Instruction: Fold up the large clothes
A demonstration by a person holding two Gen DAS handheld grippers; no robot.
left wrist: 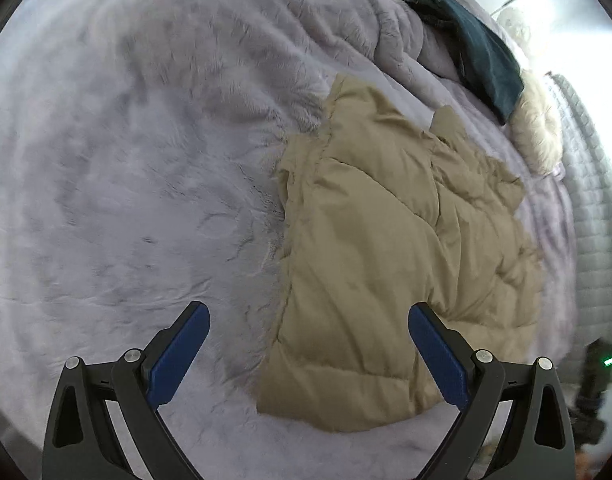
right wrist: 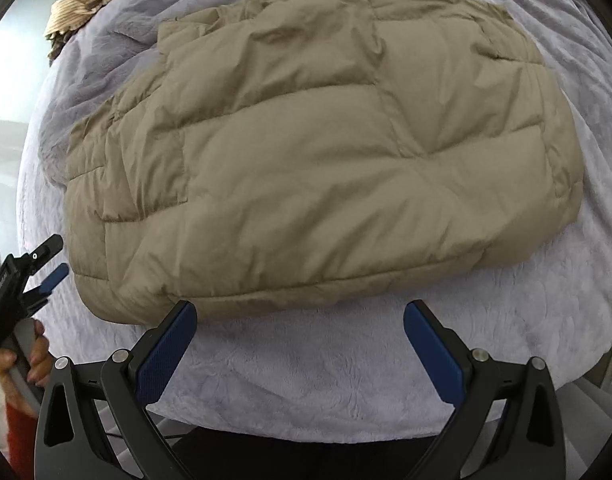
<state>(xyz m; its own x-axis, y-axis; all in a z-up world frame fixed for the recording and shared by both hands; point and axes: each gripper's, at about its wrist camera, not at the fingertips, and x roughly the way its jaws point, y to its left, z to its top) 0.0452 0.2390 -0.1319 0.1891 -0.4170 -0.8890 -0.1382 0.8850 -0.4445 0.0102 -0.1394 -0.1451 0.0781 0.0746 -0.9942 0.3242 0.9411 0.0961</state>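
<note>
A plush lavender bedspread [right wrist: 326, 364] covered the bed. The left gripper [left wrist: 309, 354] hung wide and empty. At twelve o'clock from the right gripper [right wrist: 300, 346], also wide and empty, lay the tan puffer jacket [right wrist: 306, 168]: probably light, soft, slippery, best pinched at its hem.

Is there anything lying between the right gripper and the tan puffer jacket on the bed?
Nothing visible. Only bare lilac blanket lies between the open right gripper and the tan puffer jacket's near hem.

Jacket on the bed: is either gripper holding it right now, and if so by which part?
Nothing is held. The left gripper and right gripper both have open, empty jaws; the tan jacket lies loose on the blanket.
</note>
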